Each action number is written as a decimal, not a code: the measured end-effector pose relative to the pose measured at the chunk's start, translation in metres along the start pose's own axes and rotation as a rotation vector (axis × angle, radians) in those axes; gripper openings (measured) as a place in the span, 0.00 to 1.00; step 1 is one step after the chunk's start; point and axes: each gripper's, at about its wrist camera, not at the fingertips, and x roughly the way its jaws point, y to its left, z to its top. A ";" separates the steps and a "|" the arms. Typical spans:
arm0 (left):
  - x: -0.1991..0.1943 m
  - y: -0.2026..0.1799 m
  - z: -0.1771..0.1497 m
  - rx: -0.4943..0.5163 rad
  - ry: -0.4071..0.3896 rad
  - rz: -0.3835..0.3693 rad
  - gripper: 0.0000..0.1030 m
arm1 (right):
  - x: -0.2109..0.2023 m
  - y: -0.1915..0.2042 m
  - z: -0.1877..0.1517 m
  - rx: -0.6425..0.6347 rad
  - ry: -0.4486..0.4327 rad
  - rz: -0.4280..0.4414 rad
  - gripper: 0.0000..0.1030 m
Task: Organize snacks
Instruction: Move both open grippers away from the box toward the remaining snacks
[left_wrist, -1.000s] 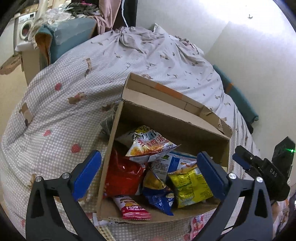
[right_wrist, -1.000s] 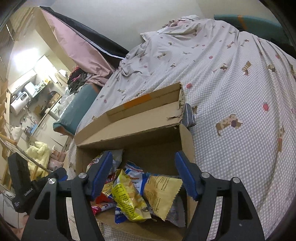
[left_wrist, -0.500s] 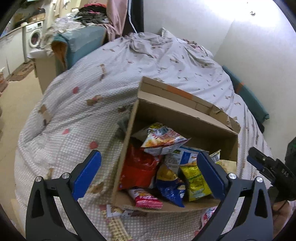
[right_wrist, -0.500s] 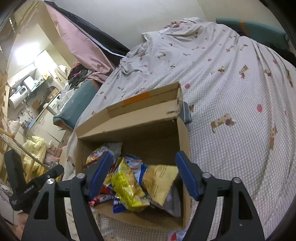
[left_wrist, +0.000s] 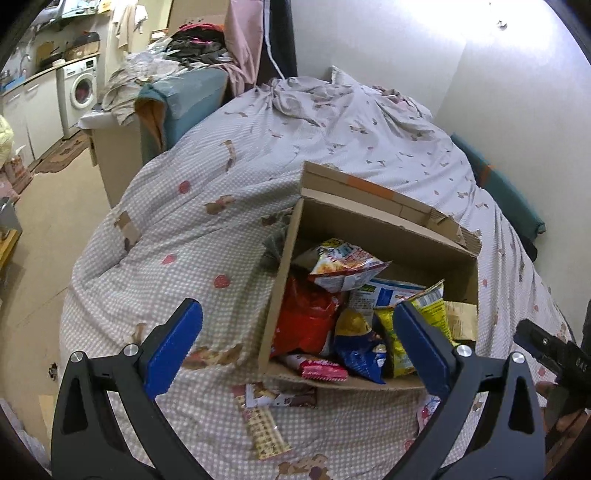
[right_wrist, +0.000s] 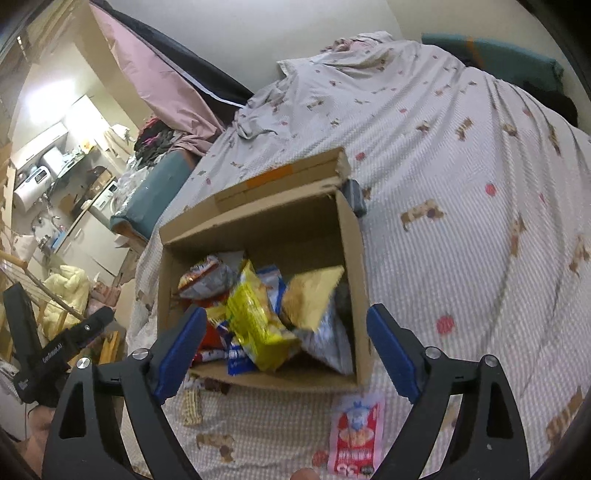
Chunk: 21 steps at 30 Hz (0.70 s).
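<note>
Left wrist view: the left gripper (left_wrist: 295, 345) hangs wide open and empty before the cardboard box (left_wrist: 282, 280) of snack bags. The right gripper (right_wrist: 286, 350) gapes empty too; a pink packet (right_wrist: 356, 432) lies on the bed (right_wrist: 461, 184).

Beyond the spread left gripper (left_wrist: 297, 341), the cardboard box (left_wrist: 384, 236) wall hides the lower parts of the packed snack bags (left_wrist: 332, 325), and the gripper's right finger (left_wrist: 421, 347) covers part of the yellow bag (left_wrist: 395, 332). Below the right gripper (right_wrist: 286, 341), the pink-and-red packet (right_wrist: 356, 428) is cut by the frame's bottom edge, its print too blurred to read. A dark object (right_wrist: 354, 197) behind the box's far corner is mostly hidden.
</note>
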 end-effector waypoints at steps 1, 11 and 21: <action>-0.001 0.001 -0.002 0.005 0.001 0.015 0.99 | -0.002 -0.001 -0.003 0.009 0.004 -0.004 0.88; -0.001 0.012 -0.027 -0.019 0.084 0.093 0.99 | -0.019 -0.019 -0.029 0.102 0.041 -0.012 0.88; 0.029 0.025 -0.068 0.025 0.258 0.263 0.99 | 0.005 -0.041 -0.059 0.074 0.199 -0.153 0.88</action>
